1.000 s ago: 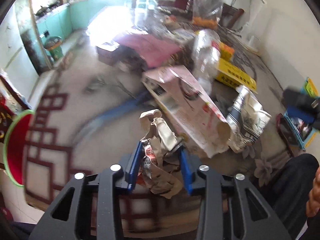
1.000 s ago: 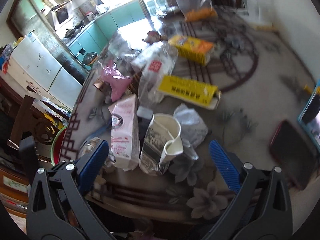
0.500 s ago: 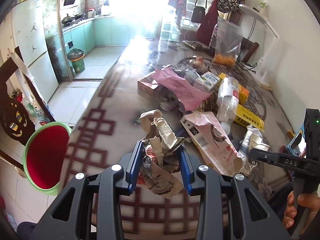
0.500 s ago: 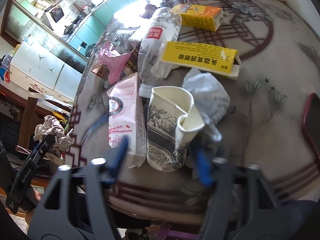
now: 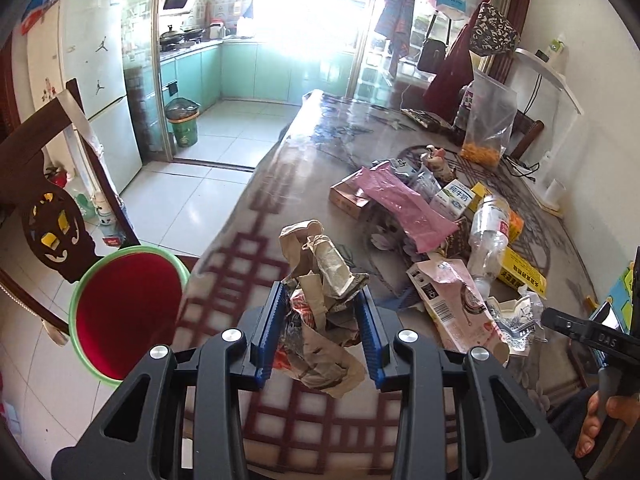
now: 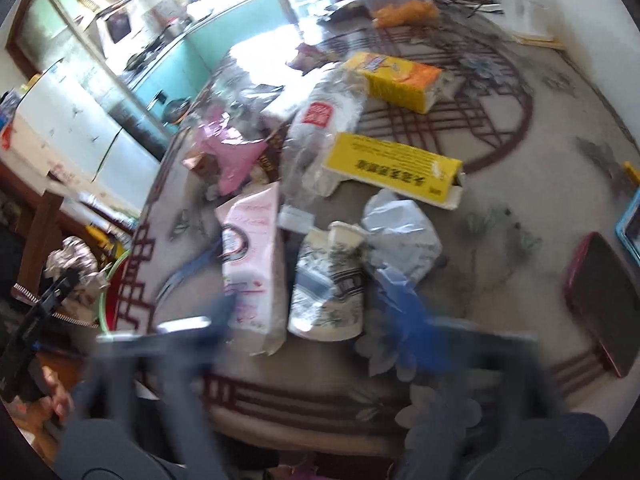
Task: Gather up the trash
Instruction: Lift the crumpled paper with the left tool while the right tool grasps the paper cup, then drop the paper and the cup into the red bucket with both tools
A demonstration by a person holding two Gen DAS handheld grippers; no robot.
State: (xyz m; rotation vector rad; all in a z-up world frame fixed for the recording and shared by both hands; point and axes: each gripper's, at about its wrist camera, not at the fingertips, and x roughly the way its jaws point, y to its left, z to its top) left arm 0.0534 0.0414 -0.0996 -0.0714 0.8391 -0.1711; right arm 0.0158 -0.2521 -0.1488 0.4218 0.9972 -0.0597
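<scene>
My left gripper (image 5: 322, 320) is shut on a crumpled brown paper wad (image 5: 320, 280), held in the air above the near left part of the table (image 5: 280, 184). A red bin with a green rim (image 5: 124, 312) stands on the floor to its lower left. In the right wrist view my right gripper (image 6: 320, 320) is motion-blurred and its jaws are opening. A crushed patterned paper cup (image 6: 328, 276) lies on the table between the blue fingers (image 6: 408, 308), and the pads do not press on it. A pink milk carton (image 6: 252, 256) lies just left of the cup.
More litter covers the table: a crumpled white wrapper (image 6: 400, 232), a yellow box (image 6: 392, 164), a clear bottle (image 6: 320, 136), an orange-yellow box (image 6: 400, 80) and pink plastic (image 5: 404, 204). A dark red phone (image 6: 604, 296) lies right. A wooden chair (image 5: 44, 200) stands by the bin.
My left gripper has risen and swung left with the paper wad, bringing the red bin into view. My right gripper's jaws narrowed around the cup, then spread again.
</scene>
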